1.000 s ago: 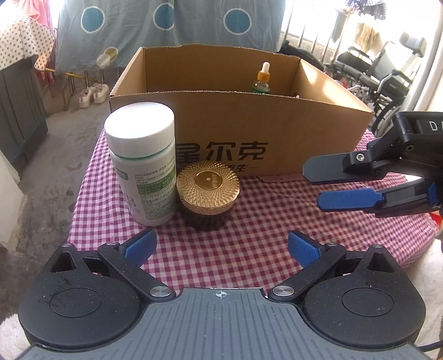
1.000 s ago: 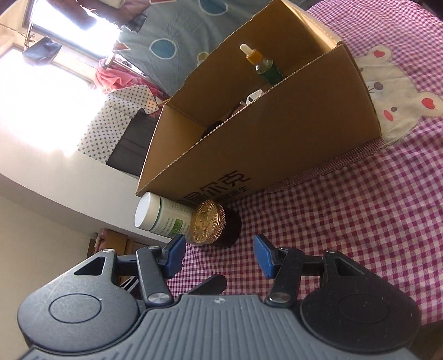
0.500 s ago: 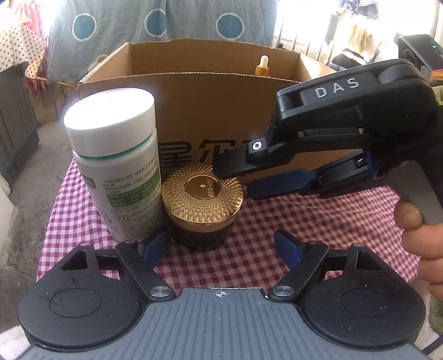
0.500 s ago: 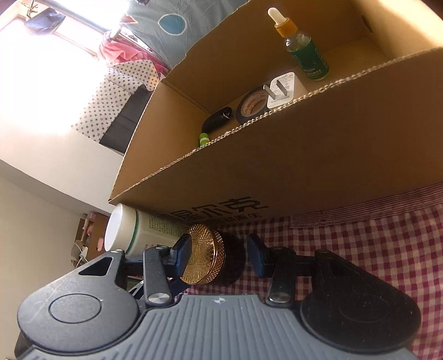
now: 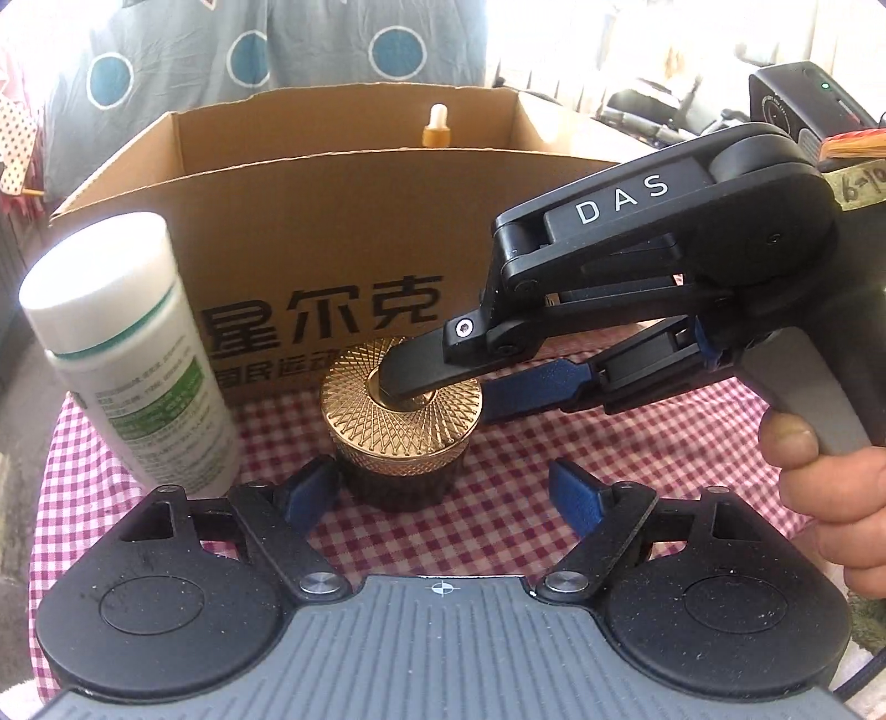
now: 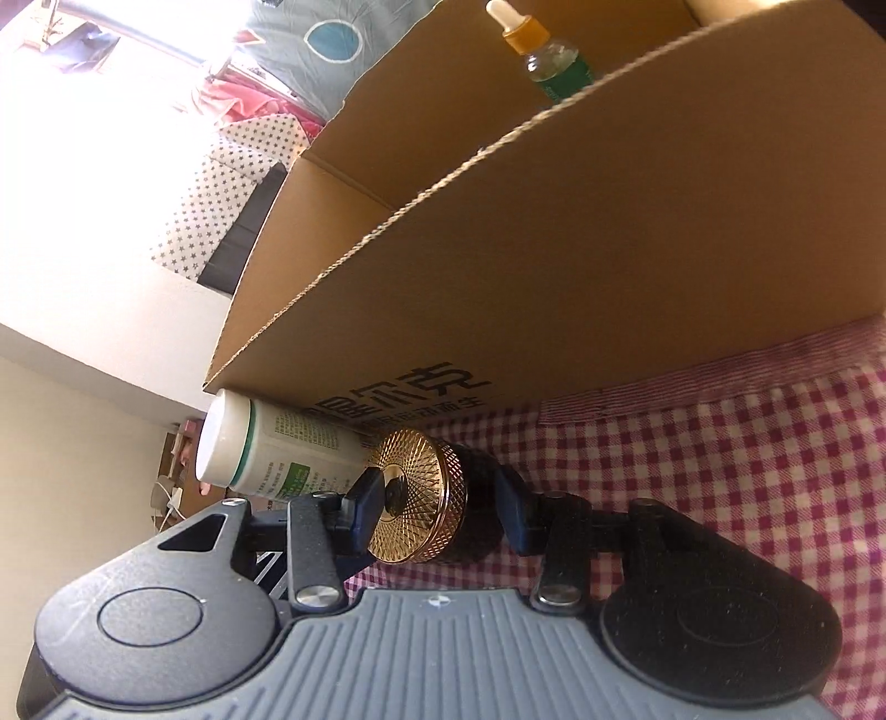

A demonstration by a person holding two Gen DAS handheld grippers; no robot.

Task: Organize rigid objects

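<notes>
A dark jar with a gold patterned lid point(image 5: 400, 411) stands on the checked tablecloth in front of a cardboard box point(image 5: 343, 232). My right gripper point(image 5: 443, 387) comes in from the right, turned on its side, with one finger over the lid top and the other low beside the jar; in its own view the jar point(image 6: 426, 498) sits between its open fingers point(image 6: 437, 507). My left gripper point(image 5: 443, 487) is open just in front of the jar. A white supplement bottle point(image 5: 127, 354) stands to the jar's left and also shows in the right wrist view point(image 6: 266, 448).
A dropper bottle point(image 6: 545, 58) stands inside the box; its tip point(image 5: 437, 124) shows over the box wall. The red-and-white checked cloth point(image 5: 581, 443) covers the table. A person's hand point(image 5: 825, 476) holds the right gripper's handle. A dotted blue curtain point(image 5: 277, 44) hangs behind.
My right gripper has moved left and down until its fingers straddle the gold-lidded jar. My left gripper has edged closer to the jar and stays open.
</notes>
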